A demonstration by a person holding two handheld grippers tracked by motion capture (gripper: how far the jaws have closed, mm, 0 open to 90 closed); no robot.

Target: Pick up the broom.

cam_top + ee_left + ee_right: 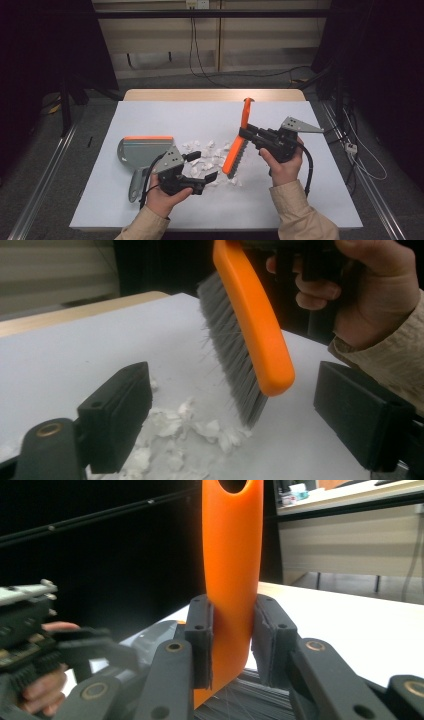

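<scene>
Right gripper (244,133) clamps brush (239,145) | left gripper (205,166) empty, over paper scraps (210,156)

White table (300,200) bears paper scraps (210,160); dustpan (142,150).

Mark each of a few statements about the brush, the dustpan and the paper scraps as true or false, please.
1. The right gripper is shut on the orange brush. True.
2. The left gripper holds the dustpan. False: its jaws are open and hold nothing.
3. The paper scraps lie inside the dustpan. False: they lie on the table, between dustpan and brush.
4. The dustpan has an orange edge. True.
</scene>
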